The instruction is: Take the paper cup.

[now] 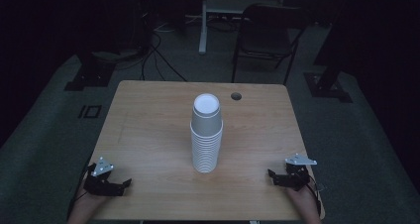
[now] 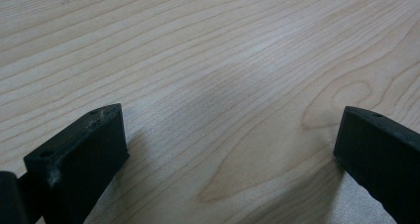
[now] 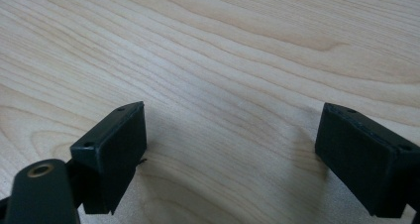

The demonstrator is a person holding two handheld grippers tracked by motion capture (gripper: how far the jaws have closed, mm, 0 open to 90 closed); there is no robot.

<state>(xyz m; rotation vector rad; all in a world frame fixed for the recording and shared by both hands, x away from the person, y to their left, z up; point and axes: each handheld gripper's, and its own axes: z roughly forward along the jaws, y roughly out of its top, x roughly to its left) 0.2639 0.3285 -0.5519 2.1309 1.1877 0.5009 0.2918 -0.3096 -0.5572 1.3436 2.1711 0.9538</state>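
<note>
A tall stack of white paper cups (image 1: pixel 206 135) stands upside down in the middle of the wooden table (image 1: pixel 148 135). My left gripper (image 1: pixel 124 184) rests near the table's front left corner, well to the left of the stack. In the left gripper view its jaws stand wide apart over bare wood, left gripper (image 2: pixel 230 149) open with nothing between them. My right gripper (image 1: pixel 272 177) sits near the front right corner, right of the stack. Its jaws also stand wide over bare wood in the right gripper view, right gripper (image 3: pixel 233 144) open and empty.
A round cable hole (image 1: pixel 236 96) lies in the table's far right part. Behind the table stand a dark folding chair (image 1: pixel 267 40) and a white desk leg (image 1: pixel 203 21); cables run over the dim floor at the back left.
</note>
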